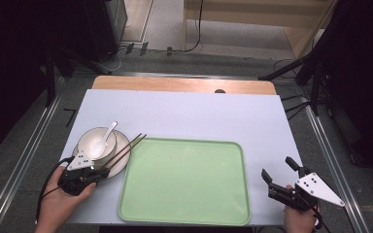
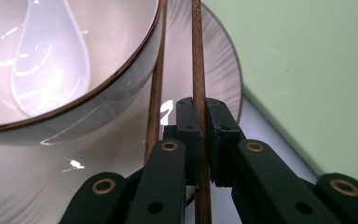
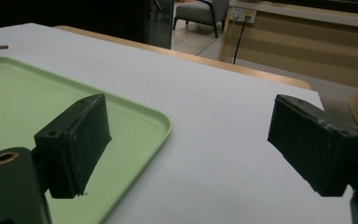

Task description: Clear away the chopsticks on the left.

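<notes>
Nearest the person, the left gripper (image 2: 201,140) was clamped on one chopstick (image 2: 198,70), its jaws pressed against the wood from both sides; the second chopstick (image 2: 156,93) lay just to the left of the jaws, outside them. In the high view the left gripper (image 1: 97,172) sat at the near rim of the plate (image 1: 121,165), and the pair of chopsticks (image 1: 126,149) ran with their long axis slanting away and to the right, the far tips pointing over the corner of the green tray (image 1: 184,182). They rested across the plate's rim beside the white bowl (image 1: 91,141), which held a white spoon (image 1: 108,133). On the other side the right gripper (image 1: 281,175) stood with its jaws wide apart and nothing between them, just right of the tray over the white table cover (image 1: 199,111). No writing or brand mark could be read on anything.
</notes>
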`<control>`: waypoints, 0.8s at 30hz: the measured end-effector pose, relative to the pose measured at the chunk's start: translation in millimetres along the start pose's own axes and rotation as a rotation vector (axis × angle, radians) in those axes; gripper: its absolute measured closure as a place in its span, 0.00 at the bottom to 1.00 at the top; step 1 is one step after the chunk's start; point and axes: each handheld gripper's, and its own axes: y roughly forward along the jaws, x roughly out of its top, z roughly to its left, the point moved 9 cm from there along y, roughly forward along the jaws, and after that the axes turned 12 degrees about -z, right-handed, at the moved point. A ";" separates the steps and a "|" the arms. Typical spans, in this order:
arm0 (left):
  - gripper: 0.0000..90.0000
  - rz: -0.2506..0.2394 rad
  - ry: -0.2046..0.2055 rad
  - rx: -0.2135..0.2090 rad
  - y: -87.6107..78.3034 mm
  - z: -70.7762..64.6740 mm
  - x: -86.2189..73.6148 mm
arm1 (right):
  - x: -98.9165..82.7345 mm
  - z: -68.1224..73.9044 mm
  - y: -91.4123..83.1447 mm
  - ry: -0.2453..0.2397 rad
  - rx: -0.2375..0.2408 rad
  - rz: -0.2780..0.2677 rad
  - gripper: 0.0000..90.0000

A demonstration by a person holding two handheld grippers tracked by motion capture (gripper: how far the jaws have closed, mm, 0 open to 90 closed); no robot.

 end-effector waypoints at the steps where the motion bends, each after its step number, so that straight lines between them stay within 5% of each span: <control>1: 0.95 -0.007 -0.006 -0.005 -0.6 -2.7 1.9 | 0.1 0.0 0.0 0.000 0.001 -0.001 0.15; 9: 0.95 -0.044 -0.025 -0.047 6.4 -32.7 14.5 | -0.2 -0.4 0.4 -0.003 0.000 0.001 0.15; 16: 0.95 -0.018 -0.071 -0.091 25.4 -62.2 12.5 | 0.1 -1.6 -0.5 -0.002 -0.003 -0.001 0.15; 21: 0.95 -0.023 -0.141 -0.110 41.6 -77.4 8.0 | 0.4 -1.7 -0.6 -0.006 -0.003 -0.003 0.15; 24: 0.95 0.011 -0.144 -0.112 50.3 -84.1 1.3 | 0.5 -1.1 -0.7 -0.004 -0.003 -0.002 0.15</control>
